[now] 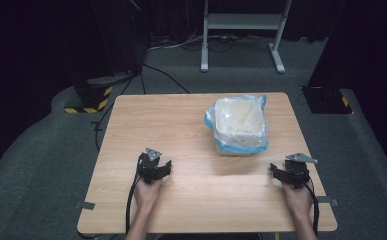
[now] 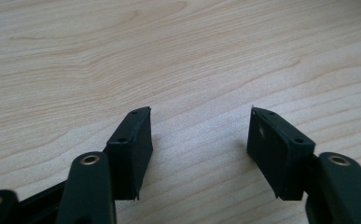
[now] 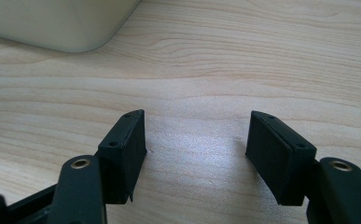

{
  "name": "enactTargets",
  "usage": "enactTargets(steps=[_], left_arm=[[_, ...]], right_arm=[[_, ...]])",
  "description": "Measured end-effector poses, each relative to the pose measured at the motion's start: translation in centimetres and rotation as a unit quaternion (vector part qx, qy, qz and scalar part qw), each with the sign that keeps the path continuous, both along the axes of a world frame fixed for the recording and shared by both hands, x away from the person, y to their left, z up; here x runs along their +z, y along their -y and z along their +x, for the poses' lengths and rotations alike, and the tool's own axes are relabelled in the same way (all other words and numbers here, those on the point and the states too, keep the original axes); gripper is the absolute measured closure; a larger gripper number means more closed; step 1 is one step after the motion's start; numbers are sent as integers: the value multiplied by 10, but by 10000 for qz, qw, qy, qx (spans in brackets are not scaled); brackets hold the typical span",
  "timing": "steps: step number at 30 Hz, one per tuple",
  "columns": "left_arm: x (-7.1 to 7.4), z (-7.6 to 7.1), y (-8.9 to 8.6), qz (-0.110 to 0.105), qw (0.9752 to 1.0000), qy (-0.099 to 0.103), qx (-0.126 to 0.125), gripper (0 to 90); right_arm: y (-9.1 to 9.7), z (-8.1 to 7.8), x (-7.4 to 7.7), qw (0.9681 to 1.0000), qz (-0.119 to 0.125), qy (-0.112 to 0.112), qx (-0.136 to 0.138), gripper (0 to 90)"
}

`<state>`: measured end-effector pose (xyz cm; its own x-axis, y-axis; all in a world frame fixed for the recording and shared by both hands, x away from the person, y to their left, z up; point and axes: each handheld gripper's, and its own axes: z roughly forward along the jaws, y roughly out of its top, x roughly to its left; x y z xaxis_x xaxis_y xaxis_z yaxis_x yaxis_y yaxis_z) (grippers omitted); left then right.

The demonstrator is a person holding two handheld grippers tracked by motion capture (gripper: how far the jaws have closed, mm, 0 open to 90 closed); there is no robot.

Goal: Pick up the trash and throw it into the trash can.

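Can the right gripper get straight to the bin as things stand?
Probably yes. The right gripper is open and empty, and bare table lies between it and the bin; the left gripper sits well off to the side.

A white bin [image 1: 238, 125] lined with a blue bag is standing on the wooden table [image 1: 181, 125]; the left gripper [image 1: 167, 166] and right gripper [image 1: 272, 170] are resting near the front edge, well apart.
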<state>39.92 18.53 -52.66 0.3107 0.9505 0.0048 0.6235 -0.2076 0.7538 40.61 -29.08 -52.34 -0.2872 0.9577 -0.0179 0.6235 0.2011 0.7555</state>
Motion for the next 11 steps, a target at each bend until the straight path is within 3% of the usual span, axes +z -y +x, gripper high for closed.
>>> enactTargets(steps=[11], left_arm=[[0,0,1,-27,10000,-39,4,345]], right_arm=[[0,0,0,10000,0,3,-1,370]])
